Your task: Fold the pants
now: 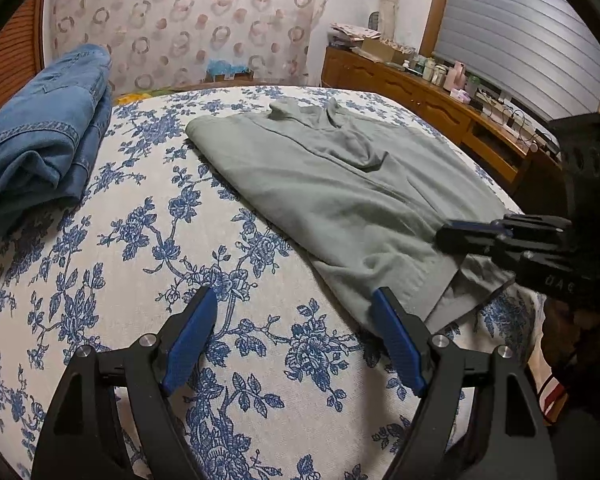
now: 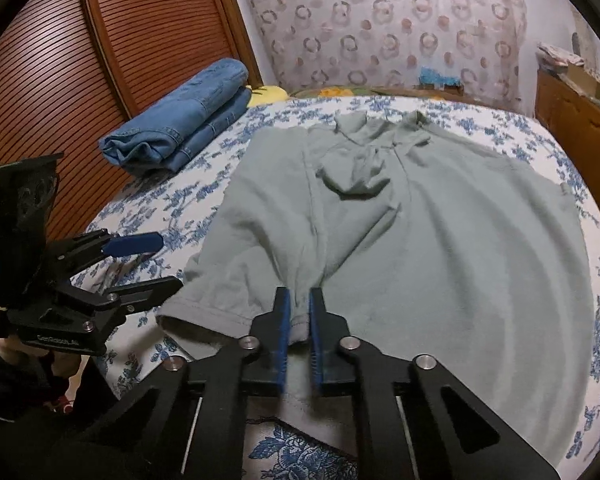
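The right gripper [image 2: 299,300] has its jaws clamped on a bunched hem of the grey-green pants [image 2: 400,240], spread on the floral bed [image 2: 188,200]. Left of the pants hovers the left gripper [image 2: 168,262], jaws apart; beyond their far-left corner lie folded jeans [image 2: 180,124].

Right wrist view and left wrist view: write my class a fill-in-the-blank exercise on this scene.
1. The right gripper is shut on the hem of the grey-green cotton ____.
2. The left gripper hovers with its jaws ____.
3. The folded blue denim jeans lie on the ____-flowered bedspread.

Answers: pants; open; blue
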`<control>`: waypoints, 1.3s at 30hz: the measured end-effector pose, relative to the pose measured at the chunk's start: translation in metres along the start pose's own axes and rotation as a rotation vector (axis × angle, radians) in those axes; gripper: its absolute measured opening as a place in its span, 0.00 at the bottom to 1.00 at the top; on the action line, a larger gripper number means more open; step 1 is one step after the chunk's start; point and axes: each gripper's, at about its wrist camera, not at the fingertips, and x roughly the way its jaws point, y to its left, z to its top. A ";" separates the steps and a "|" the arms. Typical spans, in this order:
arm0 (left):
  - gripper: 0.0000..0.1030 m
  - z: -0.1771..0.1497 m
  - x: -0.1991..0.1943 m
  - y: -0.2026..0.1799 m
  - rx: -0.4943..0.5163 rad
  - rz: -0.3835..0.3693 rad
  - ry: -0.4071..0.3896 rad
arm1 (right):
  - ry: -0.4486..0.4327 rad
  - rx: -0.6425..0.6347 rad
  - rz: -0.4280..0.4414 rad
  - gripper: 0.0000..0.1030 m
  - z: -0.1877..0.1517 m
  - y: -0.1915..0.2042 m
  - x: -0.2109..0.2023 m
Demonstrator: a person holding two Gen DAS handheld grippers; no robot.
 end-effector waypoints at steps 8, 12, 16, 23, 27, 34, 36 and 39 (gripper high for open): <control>0.78 0.010 -0.018 -0.012 0.008 -0.026 -0.036 | -0.144 -0.037 -0.047 0.05 0.007 0.004 -0.036; 0.78 0.015 -0.021 -0.019 0.027 -0.035 -0.049 | -0.206 -0.053 -0.056 0.05 0.007 0.005 -0.057; 0.78 0.023 -0.019 -0.023 0.038 -0.039 -0.048 | -0.243 -0.071 -0.085 0.05 -0.002 0.007 -0.076; 0.78 0.029 -0.016 -0.031 0.058 -0.046 -0.048 | -0.273 -0.077 -0.131 0.05 -0.019 0.009 -0.094; 0.78 0.034 -0.014 -0.039 0.073 -0.053 -0.049 | -0.279 -0.067 -0.158 0.05 -0.026 0.013 -0.117; 0.78 0.047 -0.008 -0.059 0.109 -0.074 -0.059 | -0.295 -0.068 -0.210 0.05 -0.034 0.023 -0.132; 0.78 0.050 -0.005 -0.065 0.122 -0.079 -0.060 | -0.297 -0.062 -0.223 0.05 -0.035 0.025 -0.135; 0.78 0.053 -0.001 -0.074 0.134 -0.087 -0.058 | -0.298 -0.047 -0.231 0.05 -0.038 0.026 -0.139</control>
